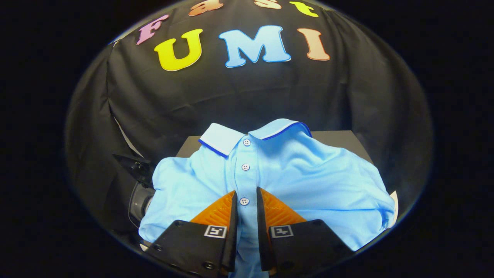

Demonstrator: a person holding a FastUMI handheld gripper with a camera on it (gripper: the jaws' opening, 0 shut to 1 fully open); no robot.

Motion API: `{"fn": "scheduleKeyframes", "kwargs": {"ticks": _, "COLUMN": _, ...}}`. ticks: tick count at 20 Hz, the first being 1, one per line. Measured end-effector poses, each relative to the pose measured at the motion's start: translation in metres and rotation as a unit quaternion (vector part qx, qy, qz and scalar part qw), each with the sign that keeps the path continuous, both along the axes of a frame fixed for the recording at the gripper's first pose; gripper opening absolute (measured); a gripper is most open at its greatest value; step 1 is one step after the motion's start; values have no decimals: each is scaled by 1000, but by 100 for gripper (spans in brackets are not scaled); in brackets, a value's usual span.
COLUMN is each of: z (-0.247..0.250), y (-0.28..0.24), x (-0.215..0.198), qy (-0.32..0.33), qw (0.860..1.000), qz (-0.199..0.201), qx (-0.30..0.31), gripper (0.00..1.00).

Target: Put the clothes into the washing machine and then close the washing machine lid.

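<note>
- Polo shirt (308,177), light blue, with a paler collar (222,137) edged in a dark blue stripe.
- Spread front-up, collar farthest from the fingers, button placket running straight toward them.
- Three white buttons down the placket: top button (247,142) under the collar, middle button (245,167) below it, lowest button (244,201) right in the gap between the fingertips.
- Fabric bunched and softly creased, draped over the near edges of its support and hiding most of it.
- Gripper (246,197) low over the shirt front, fingers nearly together, a narrow slot left between them with the placket fold inside; true pinch on the cloth not clear from here.
- Dark flat surface (339,138) under the shirt, bare only as a strip beyond the collar.
- Grey rounded part (138,200) of some machine just beside the shirt's edge, partly hidden.
- Small white corner (394,200) peeking out from under the shirt's other edge.
- Black cloth wall (162,100) behind, hanging in loose folds.
</note>
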State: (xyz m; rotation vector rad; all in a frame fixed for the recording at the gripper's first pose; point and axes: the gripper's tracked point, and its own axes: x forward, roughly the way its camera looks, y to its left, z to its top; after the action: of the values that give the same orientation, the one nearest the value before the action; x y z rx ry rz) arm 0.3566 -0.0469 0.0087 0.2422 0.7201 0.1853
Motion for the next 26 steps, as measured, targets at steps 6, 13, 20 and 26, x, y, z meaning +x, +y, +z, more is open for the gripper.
{"fn": "scheduleKeyframes", "kwargs": {"ticks": 6, "z": 0, "y": 1, "x": 1, "qy": -20, "qw": 1000, "qz": 5, "qx": -18, "gripper": 2}}
{"fn": "scheduleKeyframes", "kwargs": {"ticks": 13, "z": 39, "y": -7, "x": -13, "qy": -78, "qw": 997, "qz": -13, "qx": 6, "gripper": 1}}
{"fn": "scheduleKeyframes", "kwargs": {"ticks": 20, "z": 97, "y": -20, "x": -17, "qy": -145, "qw": 989, "qz": -20, "qx": 20, "gripper": 1}}
{"fn": "scheduleKeyframes", "kwargs": {"ticks": 26, "z": 126, "y": -20, "x": -18, "qy": -175, "qw": 985, "qz": -9, "qx": 10, "gripper": 1}}
